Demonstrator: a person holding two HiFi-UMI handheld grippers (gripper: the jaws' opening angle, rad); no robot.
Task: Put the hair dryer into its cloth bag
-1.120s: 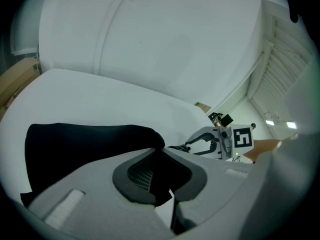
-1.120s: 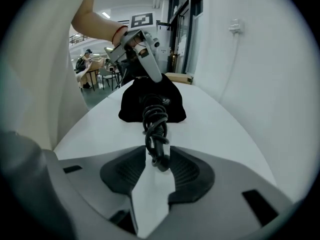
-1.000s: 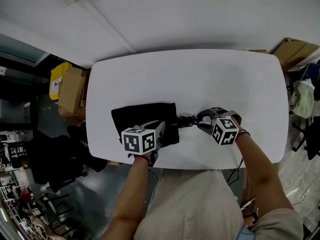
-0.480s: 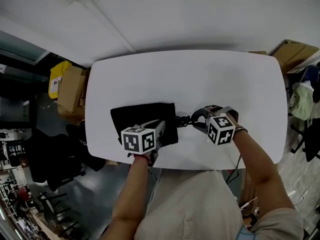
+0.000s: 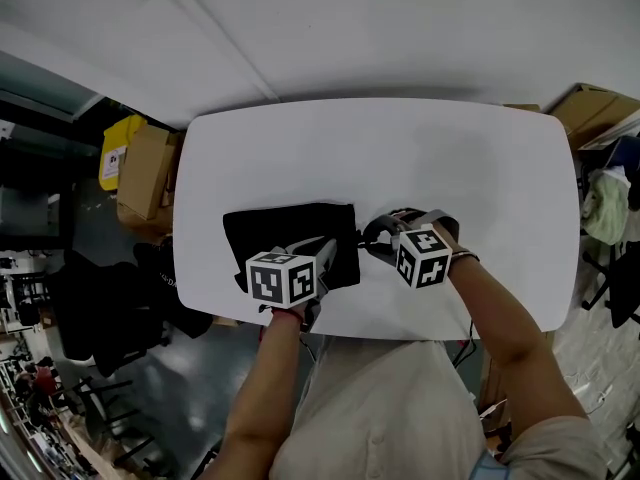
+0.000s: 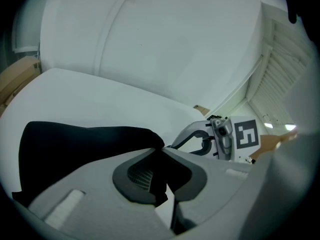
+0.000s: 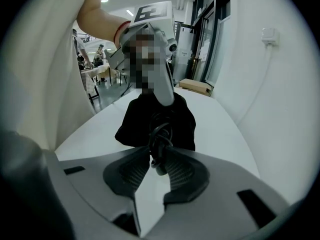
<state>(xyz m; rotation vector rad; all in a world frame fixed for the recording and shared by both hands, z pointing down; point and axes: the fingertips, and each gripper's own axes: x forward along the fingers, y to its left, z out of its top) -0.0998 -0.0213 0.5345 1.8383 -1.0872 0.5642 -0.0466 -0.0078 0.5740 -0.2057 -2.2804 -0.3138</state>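
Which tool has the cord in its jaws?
The right tool: its jaws have just closed on the black cord. The left tool pinches the cloth bag.

Cluttered workroom: white table (image 5: 450,148), cardboard boxes (image 5: 145,173) alongside

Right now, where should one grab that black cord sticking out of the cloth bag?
Pinch the cord across its bunched loops, coming from the right, opposite the cloth bag: the loops lie gathered there, thin enough to fit. The right gripper, whose jaws have just been closing, pinches them so; the left gripper holds the bag's edge.
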